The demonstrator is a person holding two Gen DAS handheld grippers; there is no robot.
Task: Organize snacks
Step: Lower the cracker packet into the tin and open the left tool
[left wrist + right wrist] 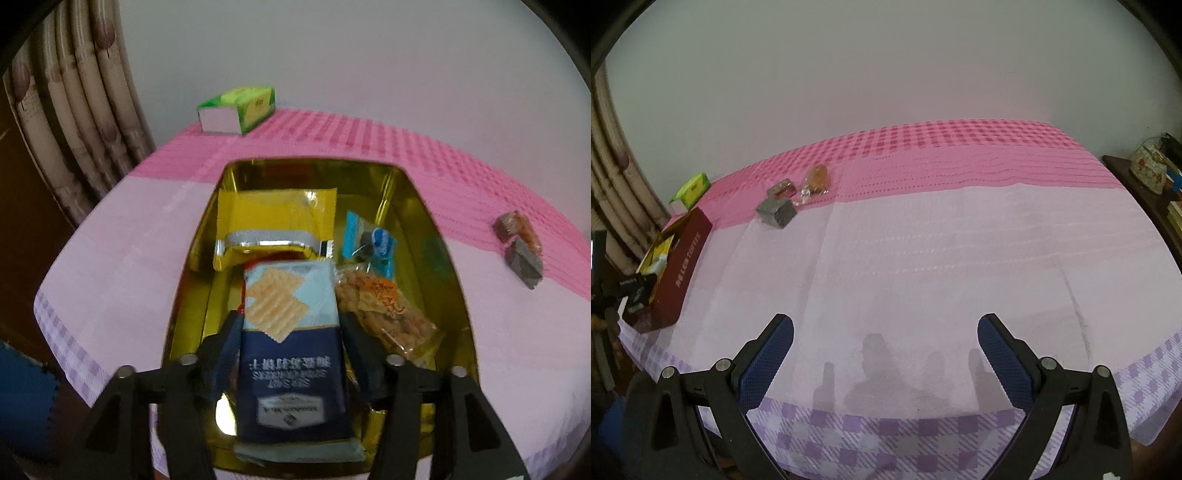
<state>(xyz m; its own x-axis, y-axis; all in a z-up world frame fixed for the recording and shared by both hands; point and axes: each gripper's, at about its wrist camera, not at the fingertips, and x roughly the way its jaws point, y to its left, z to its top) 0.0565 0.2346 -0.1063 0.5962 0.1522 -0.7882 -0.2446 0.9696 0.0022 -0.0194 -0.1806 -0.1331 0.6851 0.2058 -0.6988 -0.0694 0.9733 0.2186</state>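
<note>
My left gripper (291, 325) is shut on a blue cracker packet (291, 354) and holds it over a gold-lined tin box (439, 269). In the box lie a yellow packet (273, 225), a small light-blue packet (369, 240) and a clear bag of orange snacks (388, 314). A grey packet (524, 262) and a brown snack (517, 227) lie on the cloth to the right. My right gripper (885, 332) is open and empty above the near table edge. In its view the box (677, 266) shows red outside at far left, and the grey packet (776, 211), a red-brown packet (782, 188) and an orange snack bag (817, 179) lie beyond.
A pink and lilac checked cloth (923, 258) covers the table. A green tissue box (240, 109) stands at the back left, also in the right wrist view (690, 192). Curtains (81, 122) hang at left. A dark shelf with items (1152, 173) stands at right.
</note>
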